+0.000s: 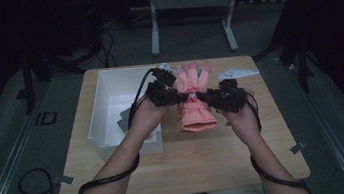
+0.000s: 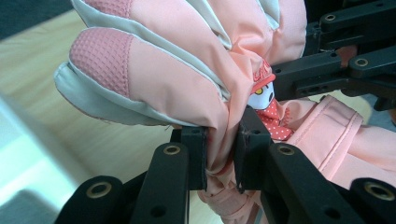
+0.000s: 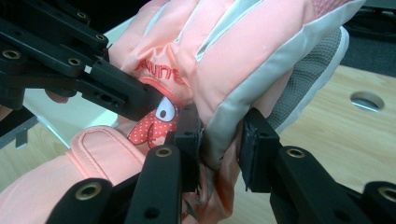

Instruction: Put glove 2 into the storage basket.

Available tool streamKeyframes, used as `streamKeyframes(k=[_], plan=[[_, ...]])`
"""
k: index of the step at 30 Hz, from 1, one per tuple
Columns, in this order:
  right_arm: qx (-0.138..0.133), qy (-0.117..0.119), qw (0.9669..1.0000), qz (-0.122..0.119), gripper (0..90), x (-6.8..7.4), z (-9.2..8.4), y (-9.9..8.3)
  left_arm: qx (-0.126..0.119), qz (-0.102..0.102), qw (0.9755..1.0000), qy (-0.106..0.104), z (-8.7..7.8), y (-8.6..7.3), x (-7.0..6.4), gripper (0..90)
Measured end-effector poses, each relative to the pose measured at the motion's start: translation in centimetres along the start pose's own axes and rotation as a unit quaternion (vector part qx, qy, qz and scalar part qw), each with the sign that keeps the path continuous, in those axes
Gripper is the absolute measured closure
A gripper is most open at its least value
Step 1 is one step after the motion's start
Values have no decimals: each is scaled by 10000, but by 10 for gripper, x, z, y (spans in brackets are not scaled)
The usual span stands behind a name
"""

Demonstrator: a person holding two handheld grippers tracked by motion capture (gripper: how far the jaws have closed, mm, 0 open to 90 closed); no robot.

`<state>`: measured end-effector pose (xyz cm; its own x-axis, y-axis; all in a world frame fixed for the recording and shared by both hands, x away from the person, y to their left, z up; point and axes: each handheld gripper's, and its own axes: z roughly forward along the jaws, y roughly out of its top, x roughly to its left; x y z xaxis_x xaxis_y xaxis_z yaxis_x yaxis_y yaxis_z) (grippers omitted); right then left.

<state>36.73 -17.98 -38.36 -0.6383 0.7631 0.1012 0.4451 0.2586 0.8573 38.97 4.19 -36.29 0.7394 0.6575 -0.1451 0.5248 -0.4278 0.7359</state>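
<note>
Hanging above the middle of the wooden table [image 1: 179,166], a pink padded glove [image 1: 194,105] is being held clear of the surface, its fingers pointing away from the person and its cuff toward them. The left gripper [image 2: 219,156] is pinching a fold of fabric at the glove's one edge, its jaws drawn close with the cloth bunched between the pads. The right gripper [image 3: 219,149] is clamping the opposite edge along the pale grey trim, its jaws standing slightly wider. A white box [image 1: 104,93] is sitting beside the left hand [image 1: 145,118].
</note>
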Motion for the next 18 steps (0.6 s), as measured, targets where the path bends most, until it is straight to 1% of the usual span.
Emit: streamKeyframes(k=[2, 4, 7, 9, 14, 18], plan=[[-17, 18, 10000, -9, 714, 6, 5, 7, -14, 0, 10000, 84, -9, 0, 5, 769], [-37, 38, 10000, -50, 714, 13, 10, 15, -50, -46, 9999, 146, -17, -1, 10, 769], [-42, 91, 9999, -96, 714, 23, 19, 26, -35, -44, 9996, 278, -31, -2, 19, 769], [-43, 123, 9998, -137, 714, 31, 26, 33, -18, -84, 9994, 329, -41, -4, 27, 769], [-76, 261, 9994, -221, 715, 50, 46, 48, 23, -145, 9985, 523, -64, -11, 44, 768], [-52, 322, 9988, -366, 714, 67, 60, 59, 41, -240, 9977, 635, -80, -19, 57, 769]])
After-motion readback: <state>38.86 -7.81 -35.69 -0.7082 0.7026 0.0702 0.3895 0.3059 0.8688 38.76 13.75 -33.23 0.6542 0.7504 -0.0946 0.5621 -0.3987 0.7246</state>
